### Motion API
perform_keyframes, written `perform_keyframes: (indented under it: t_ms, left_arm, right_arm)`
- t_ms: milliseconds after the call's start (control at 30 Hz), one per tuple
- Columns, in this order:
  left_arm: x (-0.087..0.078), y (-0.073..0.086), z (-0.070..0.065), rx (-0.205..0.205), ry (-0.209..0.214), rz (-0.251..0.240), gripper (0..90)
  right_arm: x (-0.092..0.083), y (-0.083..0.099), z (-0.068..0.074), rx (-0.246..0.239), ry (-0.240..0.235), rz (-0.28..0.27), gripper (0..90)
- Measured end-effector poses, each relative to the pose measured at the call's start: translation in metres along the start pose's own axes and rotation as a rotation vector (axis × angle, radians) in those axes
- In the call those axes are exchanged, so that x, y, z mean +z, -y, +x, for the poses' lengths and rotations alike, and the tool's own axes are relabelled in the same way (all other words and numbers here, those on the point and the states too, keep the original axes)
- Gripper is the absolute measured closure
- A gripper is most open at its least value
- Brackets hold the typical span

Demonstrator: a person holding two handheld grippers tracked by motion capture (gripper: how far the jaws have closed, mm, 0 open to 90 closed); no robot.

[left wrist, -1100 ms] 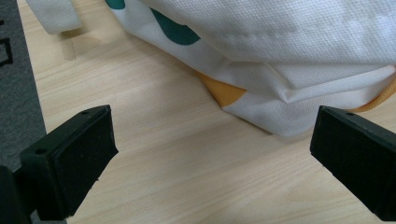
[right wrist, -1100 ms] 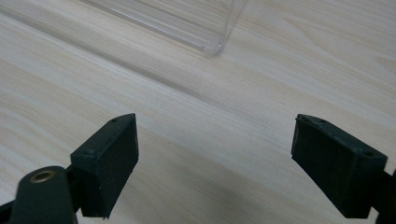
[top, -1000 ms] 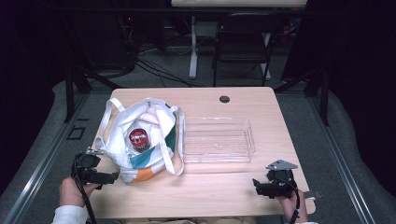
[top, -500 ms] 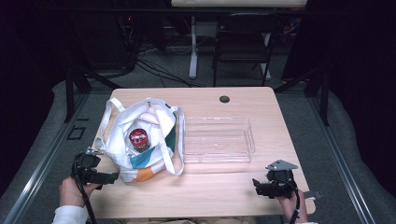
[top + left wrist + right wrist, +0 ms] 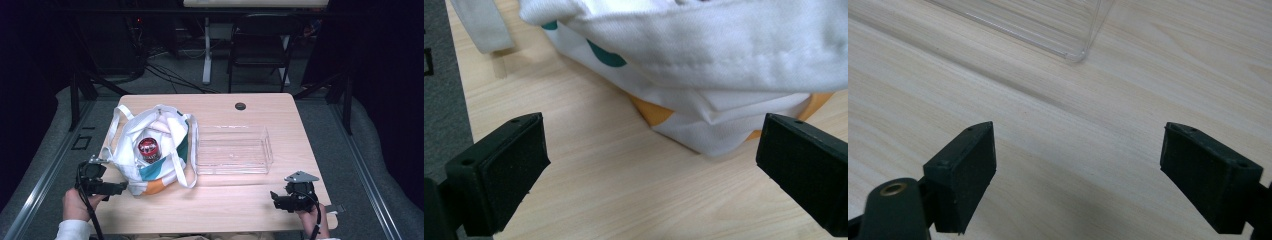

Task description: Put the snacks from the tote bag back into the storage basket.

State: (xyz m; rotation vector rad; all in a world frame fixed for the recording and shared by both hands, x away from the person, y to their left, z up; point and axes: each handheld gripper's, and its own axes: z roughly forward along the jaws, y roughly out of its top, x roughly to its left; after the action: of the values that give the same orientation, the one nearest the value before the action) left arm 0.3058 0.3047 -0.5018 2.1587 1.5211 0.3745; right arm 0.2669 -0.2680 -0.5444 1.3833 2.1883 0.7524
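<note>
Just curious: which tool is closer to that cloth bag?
Left. The left tool sits right by the cloth bag, jaws open; the right tool is across the table, near the clear tray.

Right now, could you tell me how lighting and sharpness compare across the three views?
High view: lit table, dark surroundings, soft detail. Left gripper view: tote bag sharp, near jaws slightly soft. Right gripper view: the clear tray faint against bright wood, grain crisp.

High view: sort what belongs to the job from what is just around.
Job:
white tote bag
red-lidded jar inside it
clear tray
left tool, open
right tool, open

Around:
table
black grommet
folding chair
</note>
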Motion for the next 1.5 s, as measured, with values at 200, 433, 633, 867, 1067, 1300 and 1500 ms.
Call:
perform_keyframes:
  t_ms: [200,433,633,867,1067,1300,1500]
  left_arm:
    - [-0.007,-0.008,-0.001,0.001,0.012,-0.015,0.3]
    - [-0.018,-0.023,-0.002,0.004,0.014,-0.037,0.3]
    - [-0.023,-0.039,-0.006,0.02,0.013,-0.051,0.3]
    - [-0.018,-0.07,-0.016,0.06,0.021,-0.041,0.1]
    - [-0.009,-0.089,-0.021,0.08,0.028,-0.027,0.0]
    - [0.007,-0.115,-0.031,0.114,0.025,0.002,0.3]
    - [0.027,-0.134,-0.04,0.141,0.024,0.045,0.5]
  right_arm:
    - [0.001,0.0,0.0,0.007,-0.001,0.004,14.2]
    - [0.001,0.001,0.0,0.012,-0.002,-0.004,14.2]
    - [0.0,0.001,0.0,0.014,-0.002,-0.001,14.2]
    - [0.001,0.001,-0.001,0.016,-0.011,0.003,14.2]
    - [0.002,0.001,-0.001,0.023,-0.011,0.006,14.2]
    - [0.001,0.001,-0.001,0.024,-0.013,0.012,14.2]
    - [0.001,0.001,-0.001,0.02,-0.01,0.014,14.2]
